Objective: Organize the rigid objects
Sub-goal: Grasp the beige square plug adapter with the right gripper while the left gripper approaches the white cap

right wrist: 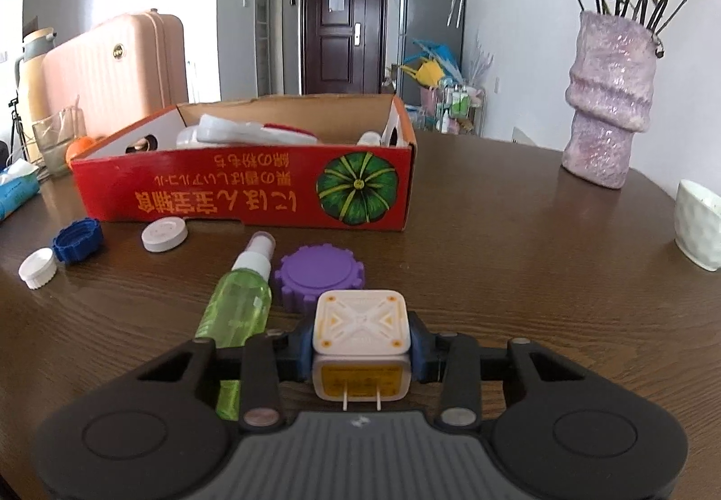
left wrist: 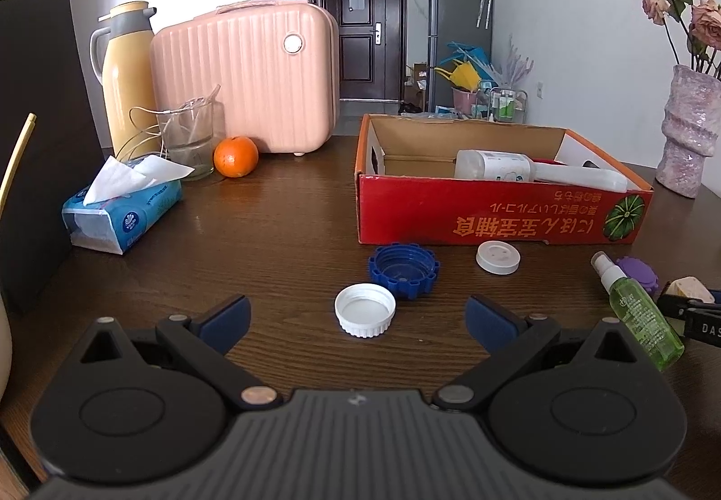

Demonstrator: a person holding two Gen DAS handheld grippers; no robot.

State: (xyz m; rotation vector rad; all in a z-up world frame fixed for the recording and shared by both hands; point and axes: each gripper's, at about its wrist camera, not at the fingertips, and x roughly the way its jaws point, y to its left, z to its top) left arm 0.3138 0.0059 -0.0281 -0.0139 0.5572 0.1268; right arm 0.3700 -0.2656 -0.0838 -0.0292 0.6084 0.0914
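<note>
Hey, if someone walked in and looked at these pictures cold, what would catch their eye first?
Probably the right tool, shut on a white charger with its prongs pointing back at the camera. Next, the red box with a green pumpkin printed on it, sitting mid-table with bottles inside. Loose caps lie in front of it, a purple one beside a green spray bottle, while the left tool stands open behind a white cap.
</note>
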